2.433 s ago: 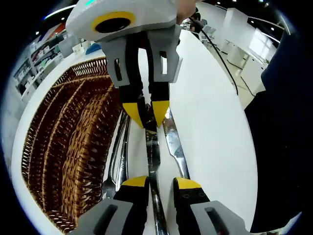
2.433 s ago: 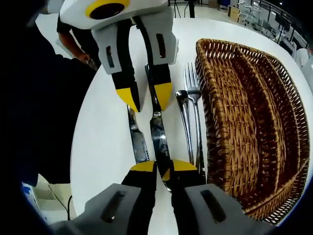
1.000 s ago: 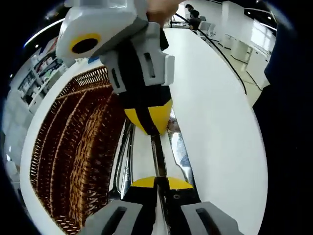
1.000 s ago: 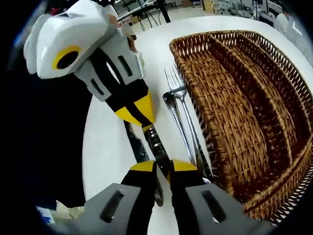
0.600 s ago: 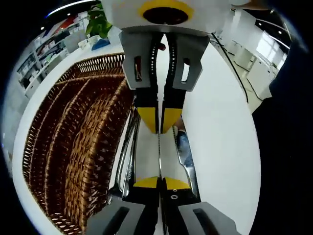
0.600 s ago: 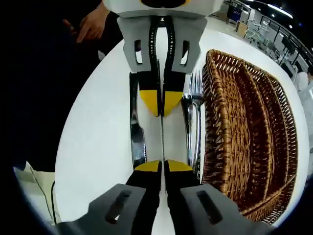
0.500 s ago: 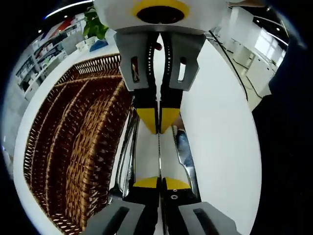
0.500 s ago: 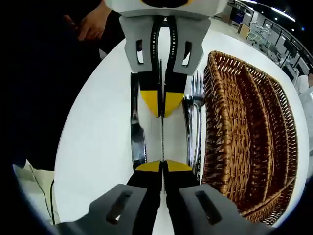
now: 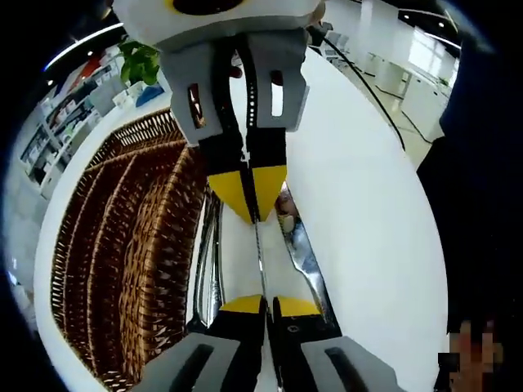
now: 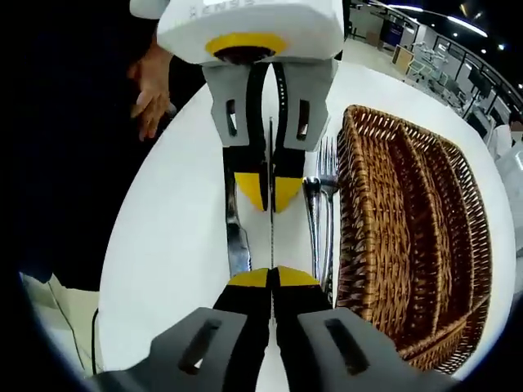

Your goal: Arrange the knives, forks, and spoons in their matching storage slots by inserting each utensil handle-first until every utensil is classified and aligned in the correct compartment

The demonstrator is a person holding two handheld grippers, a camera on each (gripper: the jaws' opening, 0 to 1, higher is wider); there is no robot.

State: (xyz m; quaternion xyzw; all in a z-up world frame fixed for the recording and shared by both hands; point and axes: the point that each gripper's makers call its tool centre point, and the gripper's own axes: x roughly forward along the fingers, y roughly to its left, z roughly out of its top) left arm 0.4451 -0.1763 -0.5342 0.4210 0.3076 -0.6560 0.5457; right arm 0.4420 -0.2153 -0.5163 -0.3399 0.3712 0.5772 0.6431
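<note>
On the white round table [image 9: 368,212], seen in the left gripper view, a brown woven wicker basket [image 9: 114,245] takes up the left side, long and divided by woven walls into parallel slots that run away from the camera. Just beside its right wall lie a spoon and a fork [image 9: 208,261], slim and shiny, close together and parallel to the basket's edge. Next comes the knife being held [image 9: 258,253], turned on edge so it reads as a thin bright line strung between the two tools: the left gripper [image 9: 263,305] at the bottom has its yellow-tipped jaws pressed together on one end, and the right gripper [image 9: 248,194], coming down from the top, has its jaws pinched on the other end. Right of that, a second knife [image 9: 304,257] lies flat on the table, its broad polished blade reflecting the room. In the right gripper view the order is mirrored: a person's hand [image 10: 151,90] shows at the table's far left edge, then the flat knife [image 10: 236,237], then the held knife [image 10: 270,220] on edge between the left gripper [image 10: 266,189] above and the right gripper [image 10: 274,278] below, both clamped on it, then the spoon and fork [image 10: 320,220], and the basket [image 10: 409,237] at far right.
</note>
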